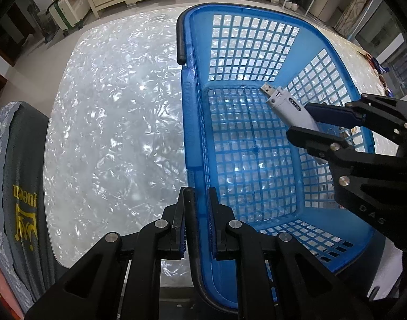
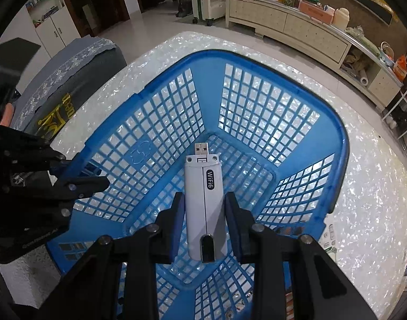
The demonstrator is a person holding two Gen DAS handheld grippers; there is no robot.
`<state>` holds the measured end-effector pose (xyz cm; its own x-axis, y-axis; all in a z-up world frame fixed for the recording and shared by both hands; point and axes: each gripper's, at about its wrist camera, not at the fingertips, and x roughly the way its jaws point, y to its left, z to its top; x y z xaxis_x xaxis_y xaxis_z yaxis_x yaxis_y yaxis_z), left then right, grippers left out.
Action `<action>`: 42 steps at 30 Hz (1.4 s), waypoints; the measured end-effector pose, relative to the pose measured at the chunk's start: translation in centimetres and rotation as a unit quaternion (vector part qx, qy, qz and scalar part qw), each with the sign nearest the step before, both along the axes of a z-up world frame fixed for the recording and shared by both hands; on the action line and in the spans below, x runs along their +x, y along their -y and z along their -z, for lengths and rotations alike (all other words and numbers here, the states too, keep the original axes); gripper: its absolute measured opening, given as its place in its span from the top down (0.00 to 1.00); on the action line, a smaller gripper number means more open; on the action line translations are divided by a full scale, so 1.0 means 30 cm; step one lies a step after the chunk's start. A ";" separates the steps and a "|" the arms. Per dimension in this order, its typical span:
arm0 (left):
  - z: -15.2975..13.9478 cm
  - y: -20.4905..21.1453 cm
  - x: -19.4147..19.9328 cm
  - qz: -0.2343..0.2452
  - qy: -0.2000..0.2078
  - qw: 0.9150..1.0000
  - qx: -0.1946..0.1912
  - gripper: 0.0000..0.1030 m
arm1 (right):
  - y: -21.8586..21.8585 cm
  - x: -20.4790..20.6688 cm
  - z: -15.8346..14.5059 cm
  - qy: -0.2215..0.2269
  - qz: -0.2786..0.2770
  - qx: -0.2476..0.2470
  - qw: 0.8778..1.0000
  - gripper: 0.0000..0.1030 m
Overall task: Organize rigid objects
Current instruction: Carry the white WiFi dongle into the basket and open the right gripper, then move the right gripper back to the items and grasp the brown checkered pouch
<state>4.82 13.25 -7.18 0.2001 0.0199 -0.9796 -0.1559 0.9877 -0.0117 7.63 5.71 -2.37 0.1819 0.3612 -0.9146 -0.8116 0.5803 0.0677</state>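
1. Landmark: blue basket [image 2: 334, 144], sitting on the pearly white table [image 1: 110, 112]. Its mesh floor shows nothing lying on it in either view.
2. Right gripper [image 2: 204, 213]: pinching the white WiFi6 USB dongle [image 2: 204, 200] by its long sides, plug end pointing away from the camera. Left wrist view confirms it: dongle [image 1: 286, 105] held between the right gripper's [image 1: 304, 121] fingers.
3. Dongle position: above the basket's interior, inside the rim line, not touching floor or walls as far as I can tell.
4. Left gripper [image 1: 196, 218]: pressed onto the basket's near rim [image 1: 200, 200], one finger inside, one outside. Looks like it's steadying the basket.
5. Progress, my read: early. Nothing deposited yet; the dongle is the first item, at the drop stage.
6. Left to do: lower or release the dongle into the basket, then fetch more items. Some small things sit at the table edge beyond the basket, too blurred to identify.
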 end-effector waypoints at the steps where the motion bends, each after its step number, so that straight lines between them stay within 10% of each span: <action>1: 0.000 0.000 0.000 0.000 0.000 1.000 0.000 0.86 | -0.004 -0.003 0.002 0.004 -0.002 -0.002 1.000 0.72; 11: 0.001 -0.001 -0.002 -0.002 0.003 1.000 0.000 0.86 | -0.004 -0.015 -0.010 0.027 -0.002 -0.006 1.000 0.70; 15: 0.002 -0.001 -0.004 -0.004 0.003 1.000 -0.002 0.86 | 0.010 -0.001 -0.024 0.018 0.006 0.010 1.000 0.35; 18: 0.002 -0.001 -0.005 -0.003 0.003 1.000 -0.002 0.86 | 0.014 -0.006 -0.034 0.031 0.002 0.006 1.000 0.31; 22: 0.001 0.000 -0.005 -0.004 0.003 1.000 -0.001 0.86 | 0.024 -0.004 -0.059 0.020 0.000 0.030 0.999 0.01; 42: 0.000 0.004 -0.013 -0.004 0.003 1.000 0.004 0.86 | 0.331 0.086 -0.230 0.070 0.056 0.016 0.996 0.00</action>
<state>4.44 13.12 -7.18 0.2065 0.0292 -0.9780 -0.1635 0.9865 -0.0051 10.21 -4.23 4.53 0.3476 0.3603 -0.8656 -0.7445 0.6672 -0.0213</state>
